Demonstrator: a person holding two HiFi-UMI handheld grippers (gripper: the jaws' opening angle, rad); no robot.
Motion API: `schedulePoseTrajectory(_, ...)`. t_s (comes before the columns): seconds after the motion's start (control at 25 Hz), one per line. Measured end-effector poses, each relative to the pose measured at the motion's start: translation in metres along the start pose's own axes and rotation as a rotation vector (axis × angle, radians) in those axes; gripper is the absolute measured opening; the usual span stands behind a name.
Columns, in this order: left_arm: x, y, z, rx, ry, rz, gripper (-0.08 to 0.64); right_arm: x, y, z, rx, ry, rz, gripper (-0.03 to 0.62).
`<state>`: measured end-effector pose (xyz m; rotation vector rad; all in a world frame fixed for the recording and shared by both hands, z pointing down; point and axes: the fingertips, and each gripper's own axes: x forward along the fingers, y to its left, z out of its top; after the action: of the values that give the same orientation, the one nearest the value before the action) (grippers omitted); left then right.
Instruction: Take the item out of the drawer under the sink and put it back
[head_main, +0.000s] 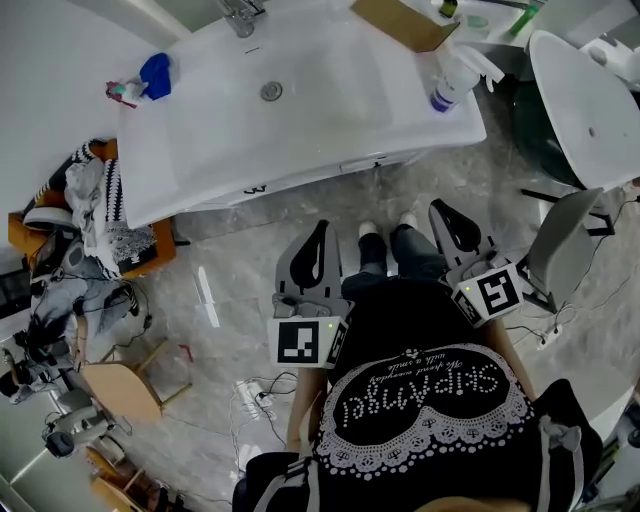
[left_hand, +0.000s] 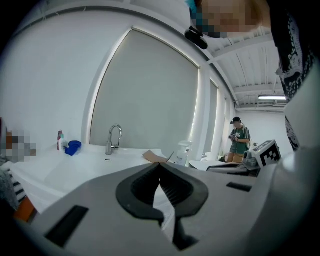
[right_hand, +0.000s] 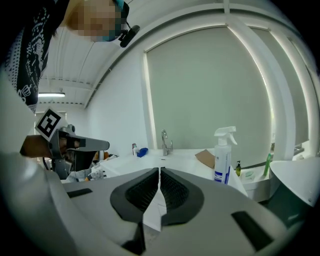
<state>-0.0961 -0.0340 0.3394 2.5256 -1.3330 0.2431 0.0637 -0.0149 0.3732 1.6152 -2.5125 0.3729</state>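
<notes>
Clenched empty, left gripper (head_main: 321, 226) and right gripper (head_main: 438, 206) alike, side by side, aimed at the white sink (head_main: 330, 110). Cannot see the item anywhere, so no telling its place or long axis.

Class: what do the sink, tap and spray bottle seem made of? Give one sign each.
White rectangular sink: likely glazed ceramic, smooth and glossy. Curved silver tap: polished metal, bright reflections. White spray bottle with blue label: probably plastic, matte moulded trigger.
</notes>
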Motion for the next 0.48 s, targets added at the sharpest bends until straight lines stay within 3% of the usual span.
schedulePoseTrajectory(0.48, 0.009, 0.009, 0.003, -0.008, -0.005, -0.011, 0.005, 0.021, 0.001, 0.009, -0.022, -0.009, 0.016, 0.021)
